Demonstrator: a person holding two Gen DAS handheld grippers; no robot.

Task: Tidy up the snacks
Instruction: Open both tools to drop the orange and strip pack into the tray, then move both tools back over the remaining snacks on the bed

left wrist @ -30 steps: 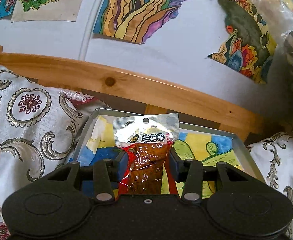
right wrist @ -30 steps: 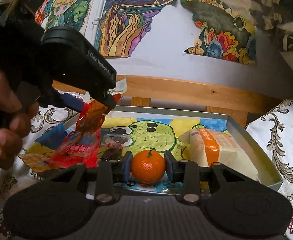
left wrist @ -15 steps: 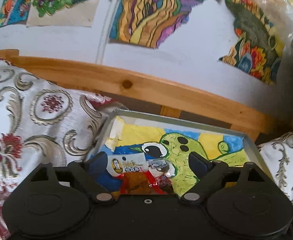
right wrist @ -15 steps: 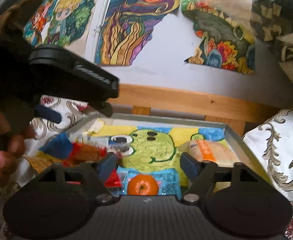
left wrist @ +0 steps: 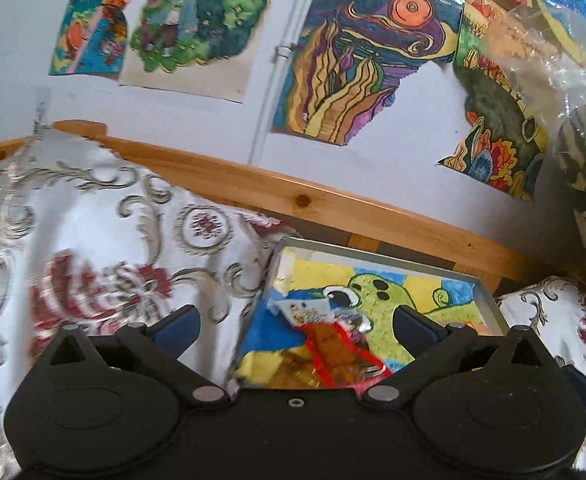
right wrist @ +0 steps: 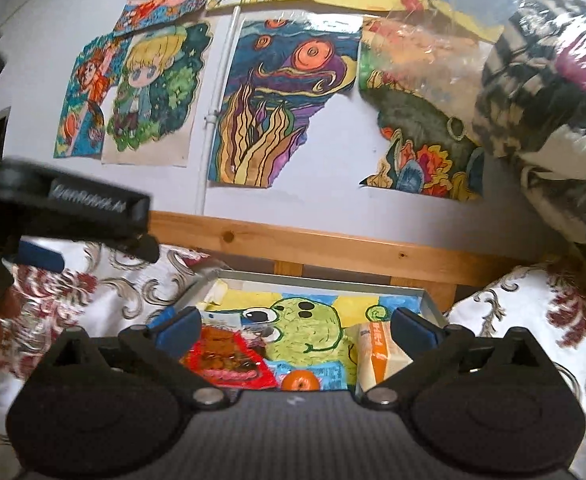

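Nearest, the left gripper (left wrist: 295,322) and right gripper (right wrist: 293,324) are both hanging with jaws spread wide, gripping nothing. Just beyond, the snacks are lying in the metal tray (right wrist: 427,300), seemingly gathered there for tidying: one orange (right wrist: 301,381), one red packet (right wrist: 229,360), one orange-striped bag (right wrist: 377,354). Farther back, a wooden rail (right wrist: 333,246) is running across.

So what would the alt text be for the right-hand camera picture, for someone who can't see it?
An open right gripper with blue-padded fingers hangs over a metal tray lined with a green cartoon drawing. The tray holds a small orange, a red snack packet and a cream-and-orange packet. The left gripper shows at left, below colourful wall drawings.
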